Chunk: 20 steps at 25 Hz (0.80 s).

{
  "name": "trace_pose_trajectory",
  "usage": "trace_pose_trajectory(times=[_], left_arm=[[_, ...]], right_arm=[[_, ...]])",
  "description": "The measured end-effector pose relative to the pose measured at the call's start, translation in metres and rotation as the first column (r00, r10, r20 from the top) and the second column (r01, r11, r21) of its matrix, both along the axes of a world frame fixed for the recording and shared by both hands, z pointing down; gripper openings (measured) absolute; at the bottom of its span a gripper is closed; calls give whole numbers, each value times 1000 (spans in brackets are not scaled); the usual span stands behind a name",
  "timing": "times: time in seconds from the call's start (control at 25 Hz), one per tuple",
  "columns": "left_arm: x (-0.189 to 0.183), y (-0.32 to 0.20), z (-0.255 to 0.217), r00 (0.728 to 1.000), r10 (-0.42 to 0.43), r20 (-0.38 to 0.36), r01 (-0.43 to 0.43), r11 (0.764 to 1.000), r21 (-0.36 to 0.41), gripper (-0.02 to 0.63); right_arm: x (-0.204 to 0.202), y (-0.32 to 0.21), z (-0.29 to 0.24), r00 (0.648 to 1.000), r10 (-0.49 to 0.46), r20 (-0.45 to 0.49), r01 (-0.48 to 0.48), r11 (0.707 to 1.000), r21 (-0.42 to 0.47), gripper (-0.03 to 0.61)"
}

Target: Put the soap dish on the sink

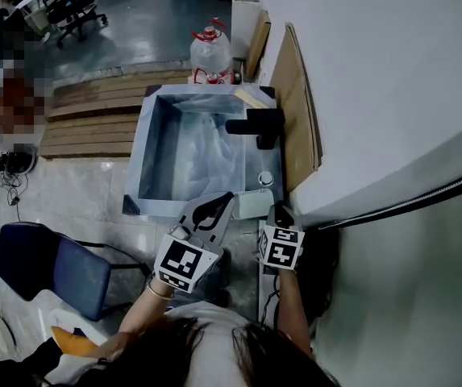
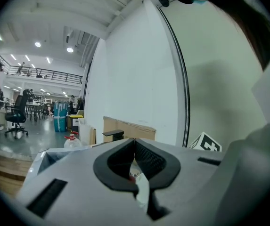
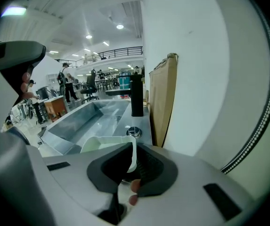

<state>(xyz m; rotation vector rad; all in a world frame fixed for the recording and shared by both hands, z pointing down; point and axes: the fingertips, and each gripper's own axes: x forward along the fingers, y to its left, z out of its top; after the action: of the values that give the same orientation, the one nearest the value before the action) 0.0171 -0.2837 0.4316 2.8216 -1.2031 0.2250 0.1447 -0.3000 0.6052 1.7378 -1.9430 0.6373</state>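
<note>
Steel ledge along the sink (image 1: 146, 135) lies just ahead of my right gripper (image 3: 134, 159), and that is where the soap dish (image 3: 102, 144) is: its thin pale wall runs straight up between my right jaws, which are pinched onto it, with the tray reaching out to their left over the sink's near corner. From the head view I cannot tell whether the underside touches the ledge, so I judge the carrying done, with setting down and letting go left.

My left gripper (image 2: 135, 142) sits just left of the dish with its jaw tips pressed together. A pale sliver shows in the gap behind the tips; I cannot say what it is.

Just beyond the dish, ahead of my right jaws, is a round chrome fitting (image 3: 133, 132) on the ledge, then the black faucet (image 3: 136, 98) farther on. Film-covered basin walls drop away to the left. To the right of my jaws, cardboard sheets (image 3: 163, 102) lean on a white wall (image 1: 376, 71).

Past the far rim stands a clear jug with a red cap (image 1: 211, 53). Wooden planks (image 1: 93, 119) lie on the floor to the left, a blue chair (image 1: 49, 268) sits behind and left of my left gripper, and an open, brightly lit hall with desks stretches beyond.
</note>
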Motion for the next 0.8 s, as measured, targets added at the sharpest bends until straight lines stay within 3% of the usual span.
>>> trace_pose_trajectory(times=[0.8], left_arm=[[-13, 65, -28, 998, -58, -21, 60, 996, 64, 9]], right_arm=[[-11, 53, -81, 1000, -24, 16, 20, 982, 190, 31]])
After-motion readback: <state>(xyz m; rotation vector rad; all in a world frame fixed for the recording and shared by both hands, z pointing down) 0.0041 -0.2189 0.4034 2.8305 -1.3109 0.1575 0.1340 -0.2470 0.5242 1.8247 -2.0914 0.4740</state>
